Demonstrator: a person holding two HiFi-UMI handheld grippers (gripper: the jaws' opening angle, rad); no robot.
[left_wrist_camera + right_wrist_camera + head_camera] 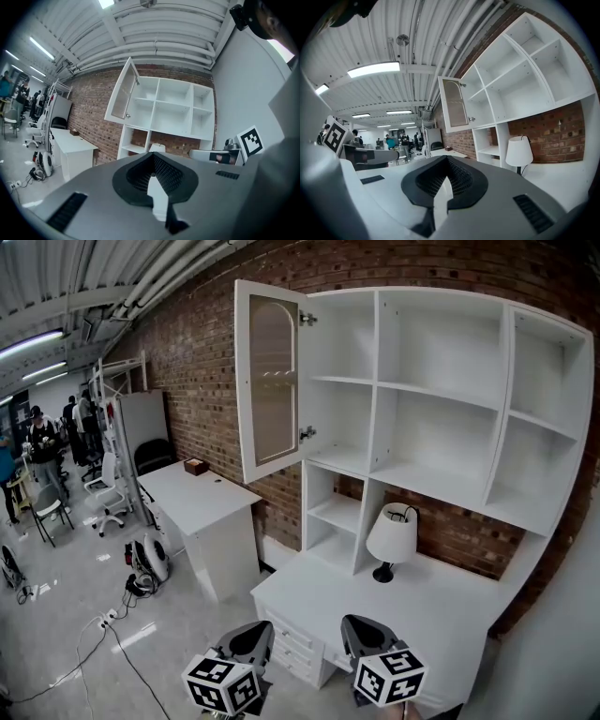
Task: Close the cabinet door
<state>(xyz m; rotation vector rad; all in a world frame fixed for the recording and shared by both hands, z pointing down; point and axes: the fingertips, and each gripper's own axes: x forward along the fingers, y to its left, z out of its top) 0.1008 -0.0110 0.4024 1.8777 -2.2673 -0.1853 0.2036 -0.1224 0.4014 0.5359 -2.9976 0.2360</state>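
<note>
White-framed and glazed, the cabinet door (272,381) hangs swung wide off the upper left bay of the shelf unit (441,399), so it needs a push. I hold left gripper (246,643) and right gripper (366,634) level, low before that unit and well short of it. Right fingers are pressed together, empty; left seemingly likewise.

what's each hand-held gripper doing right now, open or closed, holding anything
left hand-held gripper: closed, holding nothing
right hand-held gripper: closed, holding nothing
</note>
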